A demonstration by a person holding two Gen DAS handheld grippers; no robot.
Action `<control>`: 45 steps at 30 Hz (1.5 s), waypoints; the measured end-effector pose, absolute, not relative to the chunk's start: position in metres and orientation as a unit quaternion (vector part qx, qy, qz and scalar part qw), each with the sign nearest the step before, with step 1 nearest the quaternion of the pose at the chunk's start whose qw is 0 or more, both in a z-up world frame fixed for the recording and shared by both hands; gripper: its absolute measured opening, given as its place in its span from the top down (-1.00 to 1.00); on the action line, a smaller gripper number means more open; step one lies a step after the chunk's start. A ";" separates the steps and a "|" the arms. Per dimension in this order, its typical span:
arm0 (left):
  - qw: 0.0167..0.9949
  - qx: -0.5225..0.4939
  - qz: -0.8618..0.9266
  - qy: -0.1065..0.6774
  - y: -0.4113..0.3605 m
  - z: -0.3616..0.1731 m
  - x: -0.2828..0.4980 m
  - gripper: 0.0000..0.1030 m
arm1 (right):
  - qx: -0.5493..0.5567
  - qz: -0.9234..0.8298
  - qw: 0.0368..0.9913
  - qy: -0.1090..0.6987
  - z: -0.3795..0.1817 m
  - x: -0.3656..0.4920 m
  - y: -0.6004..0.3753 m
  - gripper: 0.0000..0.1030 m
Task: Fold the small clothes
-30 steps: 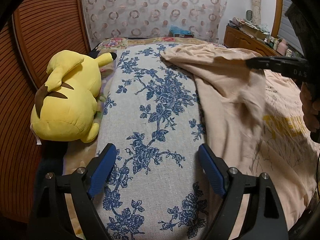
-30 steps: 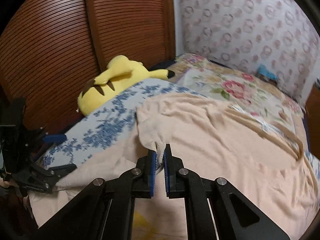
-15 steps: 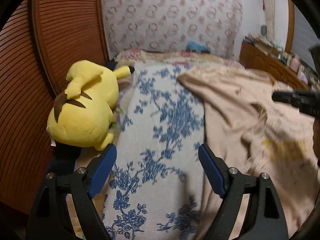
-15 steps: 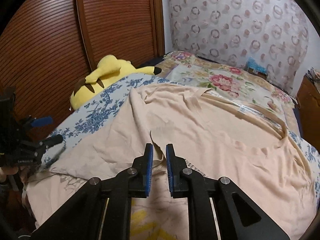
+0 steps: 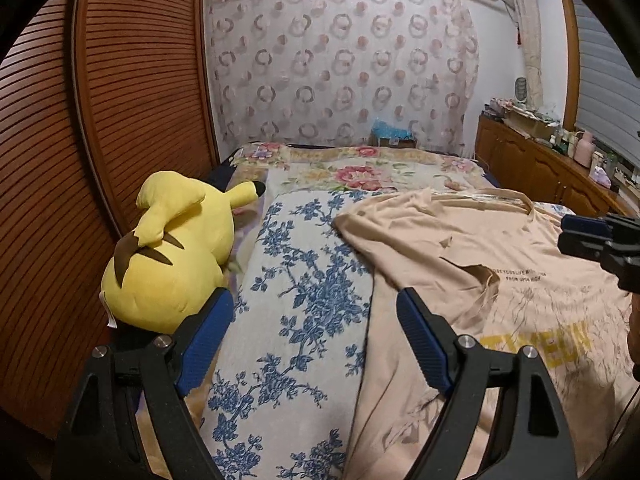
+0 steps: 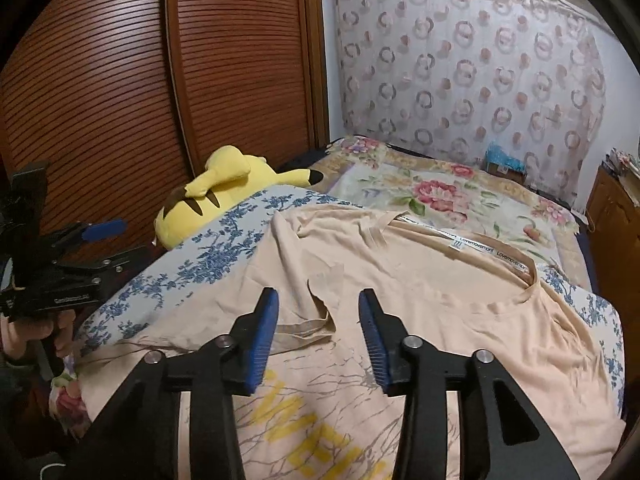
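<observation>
To the left of your left gripper a plush yellow toy is lying, rounded and soft, against the ribbed wooden doors; between its wide-standing blue ridged pads a woven cover printed with blue flowers is showing, and they are gripping nothing; just right of them the peach T-shirt is lying spread on the bed, thin and creased, with yellow block letters on its chest. Your right gripper is hovering over that T-shirt, its jaws having just been opening and now standing about half apart; the folded-in sleeve, limp with a brownish hem, is lying below and between the pads, released and untouched; beyond its tips the ribbed neckline is curving.
</observation>
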State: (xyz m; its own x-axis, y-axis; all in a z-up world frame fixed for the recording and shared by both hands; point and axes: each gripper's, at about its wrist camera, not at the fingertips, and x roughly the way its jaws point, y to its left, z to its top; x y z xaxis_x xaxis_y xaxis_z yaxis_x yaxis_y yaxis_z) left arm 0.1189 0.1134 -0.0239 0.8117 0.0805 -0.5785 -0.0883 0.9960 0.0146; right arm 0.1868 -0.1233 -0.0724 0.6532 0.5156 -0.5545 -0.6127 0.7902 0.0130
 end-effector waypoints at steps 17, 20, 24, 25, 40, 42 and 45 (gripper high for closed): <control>0.947 -0.010 0.013 0.320 0.090 -0.030 0.145 -0.65 | -0.075 0.282 0.917 0.273 -0.069 0.167 -0.155 0.09; 0.946 -0.011 -0.003 0.324 0.083 -0.032 0.152 -0.65 | -0.074 0.276 0.917 0.278 -0.070 0.169 -0.162 0.07; 0.945 -0.003 -0.016 0.327 0.071 -0.034 0.156 -0.65 | -0.071 0.274 0.917 0.283 -0.072 0.168 -0.170 0.08; 0.945 -0.001 -0.017 0.328 0.069 -0.034 0.156 -0.65 | -0.070 0.276 0.915 0.284 -0.072 0.168 -0.172 0.08; 0.941 0.002 -0.016 0.339 0.076 -0.044 0.169 -0.65 | -0.104 0.320 0.874 0.351 -0.101 0.248 -0.112 0.16; 0.939 0.002 -0.017 0.343 0.079 -0.046 0.171 -0.65 | -0.108 0.325 0.866 0.363 -0.108 0.261 -0.103 0.23; 0.938 0.002 -0.018 0.347 0.084 -0.049 0.176 -0.65 | -0.114 0.332 0.858 0.376 -0.116 0.276 -0.090 0.23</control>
